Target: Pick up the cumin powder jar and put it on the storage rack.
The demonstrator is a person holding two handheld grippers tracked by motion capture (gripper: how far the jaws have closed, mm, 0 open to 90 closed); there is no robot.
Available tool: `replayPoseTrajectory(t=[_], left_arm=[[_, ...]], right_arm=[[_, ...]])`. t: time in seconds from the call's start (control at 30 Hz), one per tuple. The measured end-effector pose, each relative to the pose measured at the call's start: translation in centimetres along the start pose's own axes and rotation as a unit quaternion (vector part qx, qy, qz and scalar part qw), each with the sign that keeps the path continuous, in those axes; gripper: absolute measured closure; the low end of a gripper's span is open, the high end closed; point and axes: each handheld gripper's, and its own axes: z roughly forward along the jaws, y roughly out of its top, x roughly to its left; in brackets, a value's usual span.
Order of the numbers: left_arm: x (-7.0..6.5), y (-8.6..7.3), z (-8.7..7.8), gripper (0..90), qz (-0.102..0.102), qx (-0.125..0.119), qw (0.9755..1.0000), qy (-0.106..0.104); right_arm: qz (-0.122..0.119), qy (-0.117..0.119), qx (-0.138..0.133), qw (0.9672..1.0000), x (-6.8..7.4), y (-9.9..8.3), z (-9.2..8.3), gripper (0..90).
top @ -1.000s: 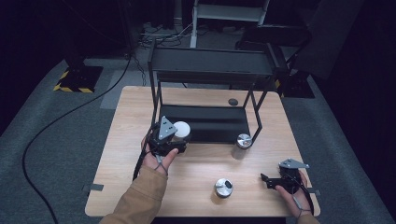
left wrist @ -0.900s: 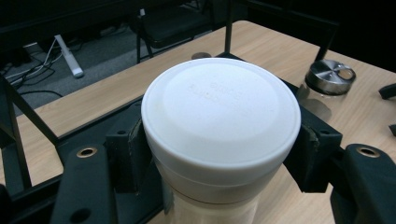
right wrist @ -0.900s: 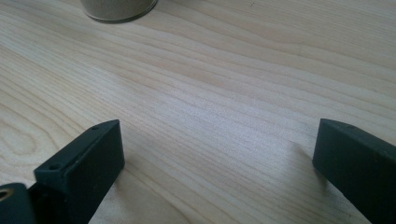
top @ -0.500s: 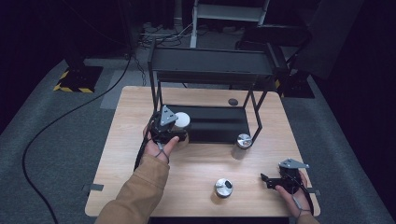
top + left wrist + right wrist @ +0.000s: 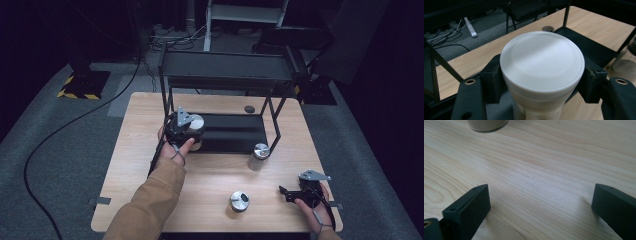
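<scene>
Left gripper (image 5: 541,82): clamped on white-lidded jar (image 5: 542,72), at the black shelf's (image 5: 235,131) front-left corner.
Right gripper (image 5: 541,205): jaws wide apart, nothing between, low over worktop (image 5: 210,175) near its front-right corner.

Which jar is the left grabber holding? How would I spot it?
Find the black metal rack at the table's far side. At the left end of its bottom shelf, the left gripper clamps a jar. Its lid is plain white; the two jars nearby are shiny metal.
</scene>
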Motion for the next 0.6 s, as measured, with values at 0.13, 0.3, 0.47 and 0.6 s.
replayPoseTrajectory(t=[0.13,0.3,0.47,0.6], left_arm=[[0.6,-0.1,1.0,31.9,-0.014,0.008,0.9999,-0.004],[0.9,-0.2,2.0,32.1,-0.015,0.019,0.9997,0.000],[1.2,-0.2,2.5,32.2,-0.015,0.027,0.9995,0.005],[1.3,-0.3,2.9,32.2,-0.020,0.030,0.9993,0.009]], right_arm=[[0.000,0.000,0.000,1.0000,0.0,0.0,0.0,2.2],[0.000,0.000,0.000,1.0000,0.0,0.0,0.0,2.2],[0.000,0.000,0.000,1.0000,0.0,0.0,0.0,2.2],[0.000,0.000,0.000,1.0000,0.0,0.0,0.0,2.2]])
